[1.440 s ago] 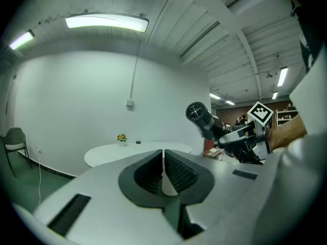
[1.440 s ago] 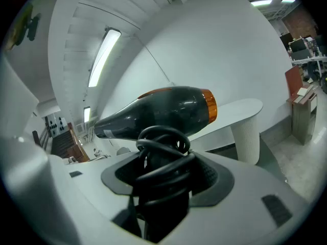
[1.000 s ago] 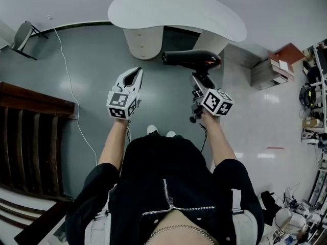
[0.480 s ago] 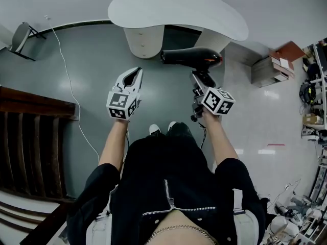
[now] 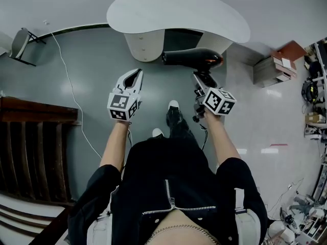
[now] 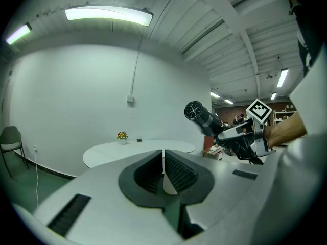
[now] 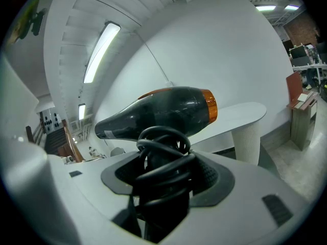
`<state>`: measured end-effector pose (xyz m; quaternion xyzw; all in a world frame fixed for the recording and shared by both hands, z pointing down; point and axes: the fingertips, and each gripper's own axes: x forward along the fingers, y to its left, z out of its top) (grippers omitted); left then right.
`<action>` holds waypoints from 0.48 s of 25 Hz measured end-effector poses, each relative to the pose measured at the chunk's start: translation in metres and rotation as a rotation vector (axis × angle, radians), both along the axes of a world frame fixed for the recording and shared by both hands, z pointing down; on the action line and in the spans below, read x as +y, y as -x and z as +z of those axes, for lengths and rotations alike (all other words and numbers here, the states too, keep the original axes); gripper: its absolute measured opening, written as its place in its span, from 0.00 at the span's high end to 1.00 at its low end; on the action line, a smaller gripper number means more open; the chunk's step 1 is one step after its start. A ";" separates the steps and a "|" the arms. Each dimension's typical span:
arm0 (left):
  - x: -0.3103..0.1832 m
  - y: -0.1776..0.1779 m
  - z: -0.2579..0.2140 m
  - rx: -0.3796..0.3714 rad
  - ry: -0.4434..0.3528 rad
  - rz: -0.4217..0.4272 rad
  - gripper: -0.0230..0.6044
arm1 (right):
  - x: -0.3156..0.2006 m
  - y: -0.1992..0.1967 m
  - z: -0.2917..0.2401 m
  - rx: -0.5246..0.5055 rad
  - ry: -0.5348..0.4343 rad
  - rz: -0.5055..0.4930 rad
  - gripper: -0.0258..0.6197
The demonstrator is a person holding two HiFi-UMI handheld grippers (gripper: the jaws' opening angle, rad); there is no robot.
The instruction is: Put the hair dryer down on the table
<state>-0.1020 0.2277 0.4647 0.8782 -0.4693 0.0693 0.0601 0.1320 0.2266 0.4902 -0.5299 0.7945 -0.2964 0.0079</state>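
Item: hair dryer (image 5: 191, 58), glossy black tapered barrel with an orange rear band, held level in the air with its nozzle toward 9 o'clock, just short of the near edge of the table (image 5: 204, 22); its handle, wound with coiled black cord (image 7: 162, 160), is clamped in the right gripper (image 5: 200, 81). Left gripper (image 5: 134, 73): ribbed jaws pressed together on nothing, well apart at the dryer's 8 o'clock. Surroundings: smooth white kidney-shaped tabletop on a ribbed pedestal (image 5: 144, 44); wide shiny grey floor (image 5: 92, 70) at 9 o'clock, cardboard boxes (image 5: 273, 68) at 3 o'clock.
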 end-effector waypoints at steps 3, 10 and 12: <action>-0.019 0.000 0.002 -0.001 0.004 -0.001 0.92 | -0.020 0.000 0.003 -0.007 0.001 0.001 0.54; -0.078 -0.016 0.002 -0.011 0.014 -0.014 0.92 | -0.082 -0.014 0.007 -0.022 0.014 -0.011 0.54; -0.095 -0.020 0.000 -0.014 0.015 -0.020 0.92 | -0.101 -0.019 0.007 -0.025 0.015 -0.013 0.54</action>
